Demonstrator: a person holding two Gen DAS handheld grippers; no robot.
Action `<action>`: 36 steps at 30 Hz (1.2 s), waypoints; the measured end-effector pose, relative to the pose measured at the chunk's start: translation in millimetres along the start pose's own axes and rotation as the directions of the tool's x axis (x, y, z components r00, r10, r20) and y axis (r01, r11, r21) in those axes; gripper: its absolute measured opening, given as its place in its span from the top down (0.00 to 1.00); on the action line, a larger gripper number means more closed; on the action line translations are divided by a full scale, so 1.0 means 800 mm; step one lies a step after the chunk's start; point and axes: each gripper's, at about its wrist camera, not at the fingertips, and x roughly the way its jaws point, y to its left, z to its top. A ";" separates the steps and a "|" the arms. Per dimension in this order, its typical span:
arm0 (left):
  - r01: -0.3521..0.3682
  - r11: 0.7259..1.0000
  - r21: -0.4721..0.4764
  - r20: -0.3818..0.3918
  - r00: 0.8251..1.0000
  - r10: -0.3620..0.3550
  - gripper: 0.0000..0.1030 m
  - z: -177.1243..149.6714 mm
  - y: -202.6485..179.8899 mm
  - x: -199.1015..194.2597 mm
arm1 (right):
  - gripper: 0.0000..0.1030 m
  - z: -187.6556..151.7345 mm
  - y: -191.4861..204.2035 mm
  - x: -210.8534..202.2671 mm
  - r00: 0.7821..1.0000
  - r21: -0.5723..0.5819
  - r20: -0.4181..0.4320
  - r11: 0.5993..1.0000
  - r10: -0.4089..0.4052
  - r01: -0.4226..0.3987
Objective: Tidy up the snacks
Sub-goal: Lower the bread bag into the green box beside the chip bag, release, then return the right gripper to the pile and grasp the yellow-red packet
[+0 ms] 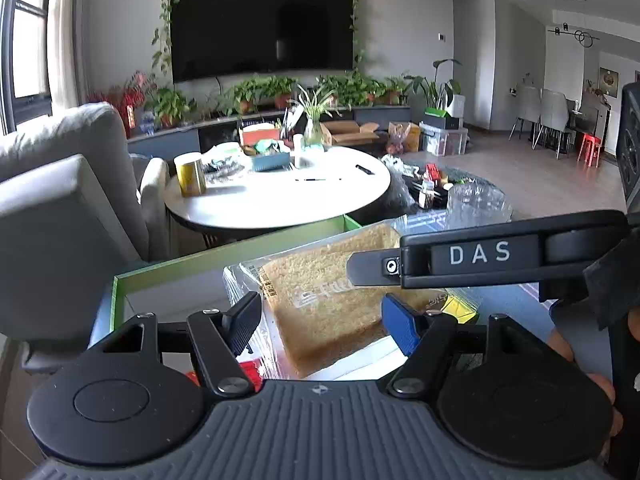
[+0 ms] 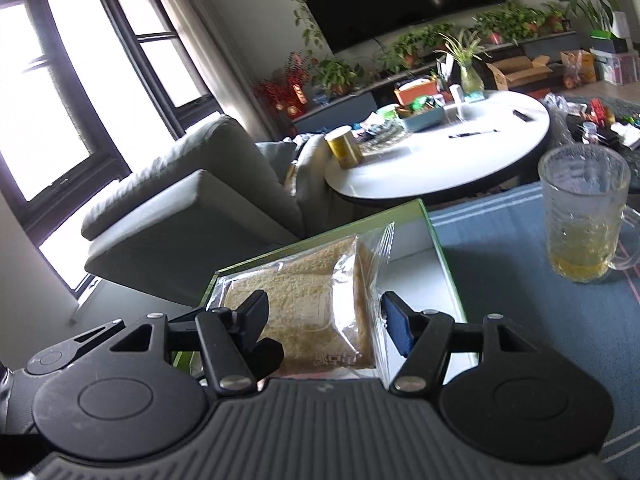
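A bread packet (image 1: 320, 292) (image 2: 304, 300), a brown slice in clear plastic, hangs tilted over a green-rimmed box (image 1: 224, 252) (image 2: 340, 228). My left gripper (image 1: 322, 322) is shut on its near end, with a pad against each side. My right gripper (image 2: 326, 320) is shut on the same packet, its blue pad against the plastic seam. In the left wrist view the right gripper (image 1: 360, 270) reaches in from the right across the bread. Under the packet, red and yellow snack packs (image 1: 460, 308) lie in the box, mostly hidden.
The box stands on a blue striped cloth (image 2: 520, 320). A glass mug (image 2: 584, 216) (image 1: 476, 200) with a little yellow liquid stands to its right. Beyond are a grey armchair (image 1: 60, 208) and a cluttered round white table (image 1: 280, 196). A hand (image 1: 600, 392) holds the right gripper.
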 end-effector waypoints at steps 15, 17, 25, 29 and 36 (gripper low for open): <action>0.010 1.000 0.002 -0.054 0.999 -0.010 0.38 -0.014 -0.002 0.010 | 0.16 -0.005 -0.022 -0.004 0.997 0.015 0.015 0.997 -0.076 0.076; 0.008 1.000 0.001 -0.046 0.999 -0.008 0.38 -0.014 -0.002 0.005 | 0.16 -0.004 -0.021 -0.010 0.997 0.019 0.020 0.997 -0.070 0.069; -0.029 0.999 -0.035 -0.025 0.999 0.028 0.37 -0.016 0.002 -0.031 | 0.16 -0.007 -0.003 -0.036 0.999 -0.018 0.029 1.000 -0.013 0.014; -0.058 0.996 -0.072 -0.008 0.998 0.058 0.37 -0.019 0.009 -0.054 | 0.16 -0.010 0.003 -0.048 1.000 -0.035 0.028 0.999 0.003 -0.002; -0.099 0.991 -0.089 0.042 0.994 0.103 0.33 -0.024 0.015 -0.100 | 0.16 -0.013 0.009 -0.074 0.999 -0.057 0.044 0.998 0.022 -0.020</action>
